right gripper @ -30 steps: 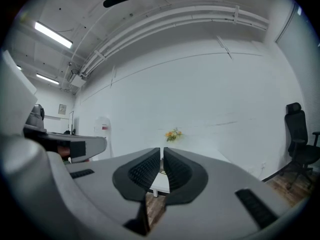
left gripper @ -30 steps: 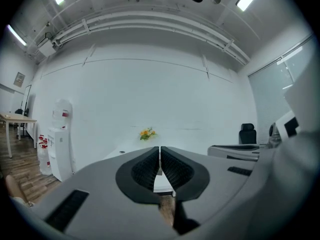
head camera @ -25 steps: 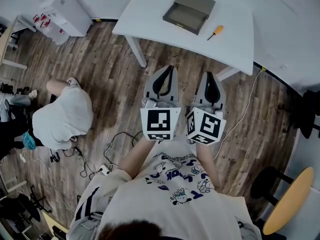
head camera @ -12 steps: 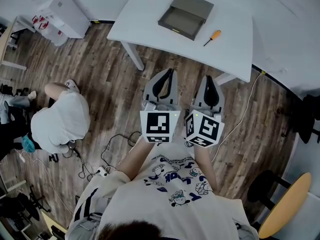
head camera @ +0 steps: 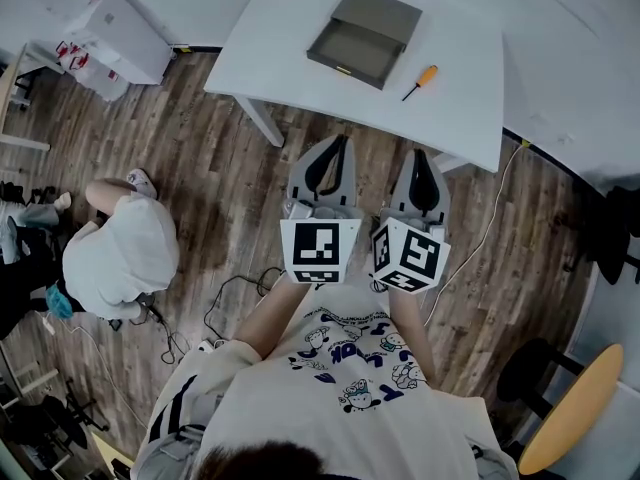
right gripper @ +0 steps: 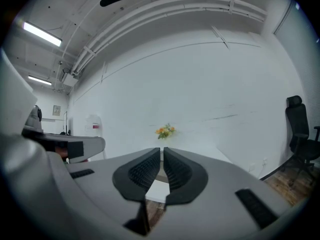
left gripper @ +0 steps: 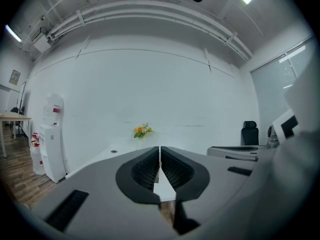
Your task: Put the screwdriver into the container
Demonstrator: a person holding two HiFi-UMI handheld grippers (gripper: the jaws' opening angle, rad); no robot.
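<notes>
- The screwdriver (head camera: pixel 420 82) lies on the table (head camera: pixel 470 108), upper right of centre, just beside the container (head camera: pixel 363 36) (seemingly empty).
- The left gripper (head camera: pixel 338 140) and right gripper (head camera: pixel 417 154) are closed on nothing, mid-frame.
- Open the right one before reaching, and approach the handle squarely.

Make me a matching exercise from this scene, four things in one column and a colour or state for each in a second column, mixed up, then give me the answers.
Column one:
1. screwdriver
2. container
3. left gripper
4. stool

Column two:
A. round yellow seat
B. jaws together, nothing between them
C. orange handle
D. grey all over

Pairs: 1-C, 2-D, 3-B, 4-A
</notes>
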